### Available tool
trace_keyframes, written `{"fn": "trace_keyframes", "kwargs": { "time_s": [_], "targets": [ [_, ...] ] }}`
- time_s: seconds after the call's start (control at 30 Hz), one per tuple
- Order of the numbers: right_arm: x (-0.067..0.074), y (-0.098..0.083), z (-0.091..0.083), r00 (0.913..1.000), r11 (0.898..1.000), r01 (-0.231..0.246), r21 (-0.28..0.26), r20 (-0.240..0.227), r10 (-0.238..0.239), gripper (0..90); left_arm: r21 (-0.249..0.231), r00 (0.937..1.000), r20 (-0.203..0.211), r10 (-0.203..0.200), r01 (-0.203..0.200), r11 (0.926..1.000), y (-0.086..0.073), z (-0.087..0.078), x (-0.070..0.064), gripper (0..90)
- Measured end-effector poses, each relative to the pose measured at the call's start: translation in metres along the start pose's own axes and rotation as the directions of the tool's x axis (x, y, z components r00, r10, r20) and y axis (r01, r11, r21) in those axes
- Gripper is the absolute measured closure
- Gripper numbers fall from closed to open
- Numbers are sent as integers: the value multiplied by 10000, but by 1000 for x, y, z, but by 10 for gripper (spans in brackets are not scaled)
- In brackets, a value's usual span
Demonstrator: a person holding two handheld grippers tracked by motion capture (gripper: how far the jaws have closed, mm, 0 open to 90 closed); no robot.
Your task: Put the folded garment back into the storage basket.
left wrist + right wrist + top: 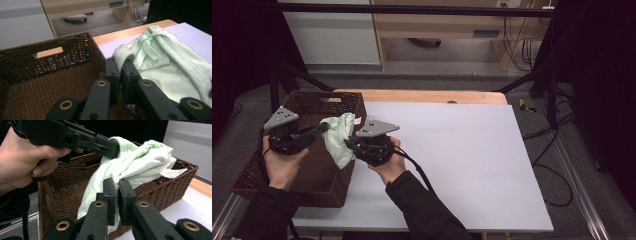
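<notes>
High view: both tongs, left (323,128) and right (348,144), pinch the green cloth (338,137), its lower folds hiding the basket (319,180) rim.

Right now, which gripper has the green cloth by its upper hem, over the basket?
The left gripper: it pinches the cloth at the upper hem, above the brown wicker basket. The right gripper clamps the cloth lower, outside the basket's table-side wall.

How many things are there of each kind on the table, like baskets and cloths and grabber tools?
Brown woven basket: 1
Pale green cloth: 1
Grippers: 2, the left gripper and the right gripper, both clamped on the cloth
Pale mat on the table: 1
Total: 5
</notes>
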State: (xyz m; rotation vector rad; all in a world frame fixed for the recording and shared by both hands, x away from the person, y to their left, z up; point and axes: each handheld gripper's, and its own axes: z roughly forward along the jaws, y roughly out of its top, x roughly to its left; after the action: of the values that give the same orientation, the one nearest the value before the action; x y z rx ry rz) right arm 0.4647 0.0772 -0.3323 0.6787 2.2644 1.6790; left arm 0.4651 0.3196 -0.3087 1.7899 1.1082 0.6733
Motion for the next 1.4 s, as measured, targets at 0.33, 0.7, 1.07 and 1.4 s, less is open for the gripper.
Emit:
{"fn": "trace_keyframes", "kwargs": {
  "time_s": [0.33,0.7,1.07,1.4],
  "targets": [
    [6,3,21,9999,9998,170,-77,-21,-170,858,28,9990,-401,-219,221,9998,-2,-6,17,843],
    [15,1,46,9996,9995,280,-133,65,-280,856,217,9950,-947,-317,339,9992,-6,-6,33,843],
    [19,-2,69,9997,9997,171,-185,160,-168,855,419,9885,-1444,-454,519,9978,-10,2,46,842],
    [23,-9,97,9997,10000,70,-64,236,-68,853,603,9811,-1820,-656,777,9952,-17,8,63,841]
  ]
}}
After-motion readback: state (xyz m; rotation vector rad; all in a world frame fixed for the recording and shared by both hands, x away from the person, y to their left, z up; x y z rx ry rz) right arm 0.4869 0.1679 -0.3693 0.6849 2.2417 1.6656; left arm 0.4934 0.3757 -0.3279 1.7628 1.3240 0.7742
